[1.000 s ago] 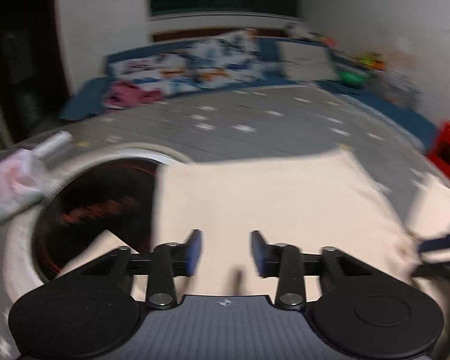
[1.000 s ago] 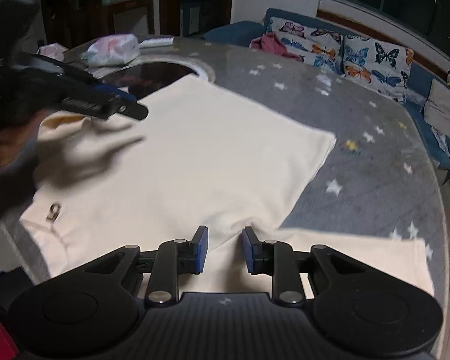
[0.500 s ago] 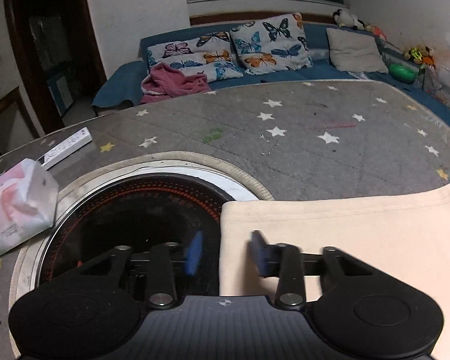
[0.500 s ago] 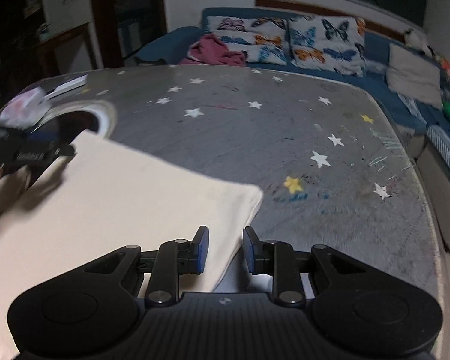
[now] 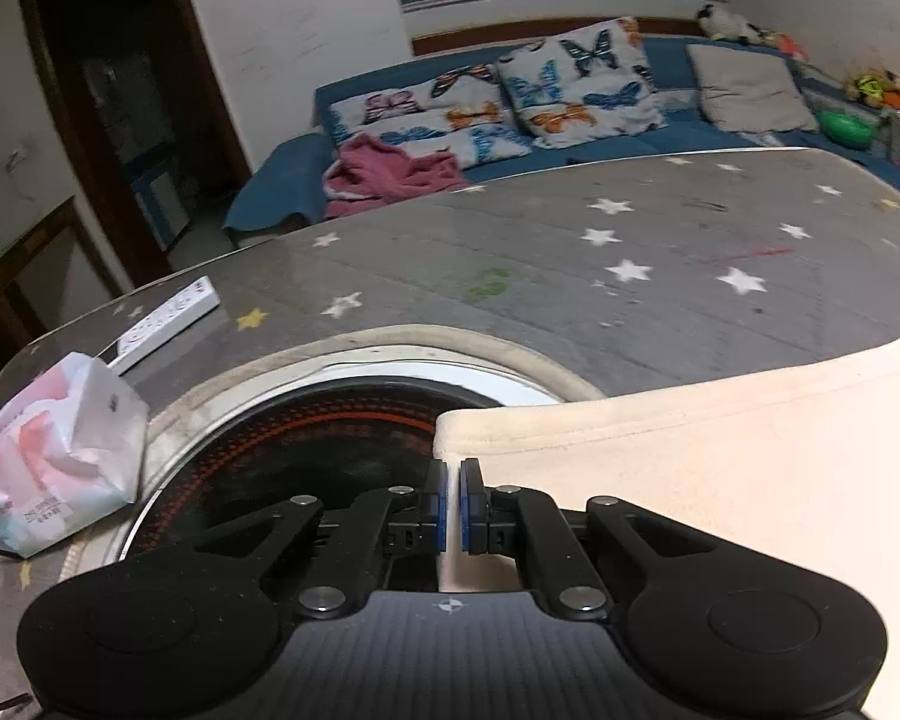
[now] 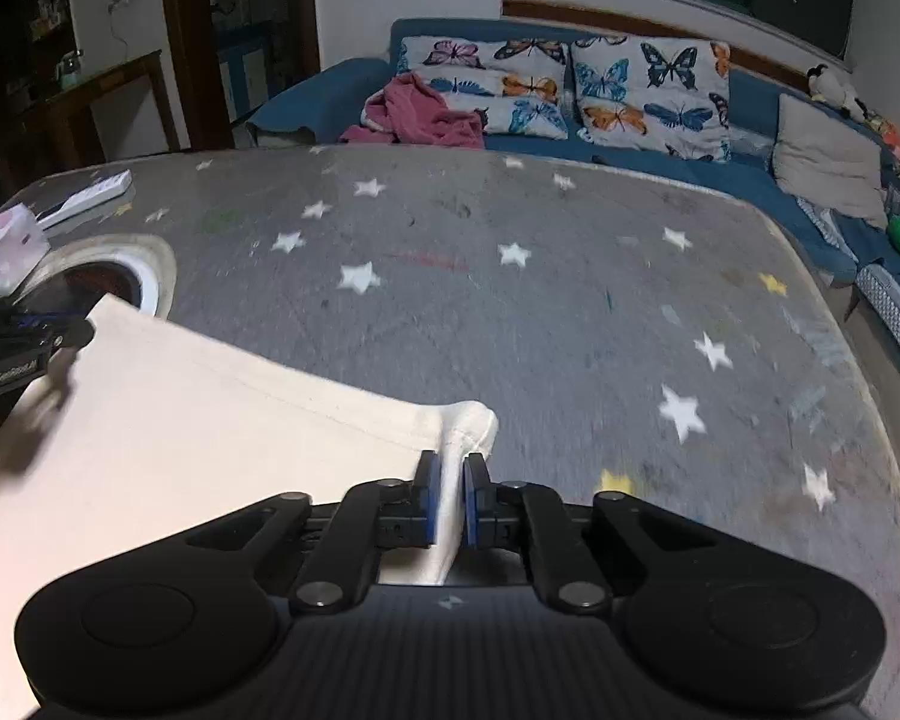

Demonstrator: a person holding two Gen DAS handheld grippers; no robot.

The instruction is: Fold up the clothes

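Cream garment corners sit pinched, apparently, between left gripper and right gripper fingers.

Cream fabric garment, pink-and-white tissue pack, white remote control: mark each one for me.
cream fabric garment (image 6: 198,420), right wrist view, flat middle of the cloth
pink-and-white tissue pack (image 5: 60,456), left wrist view, front face
white remote control (image 5: 168,315), left wrist view, middle of its top

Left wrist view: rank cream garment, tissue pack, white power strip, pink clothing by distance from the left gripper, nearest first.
From the left gripper:
1. Cream garment, pinched at its corner.
2. Tissue pack, left.
3. White power strip, far left on the table.
4. Pink clothing, on the sofa.
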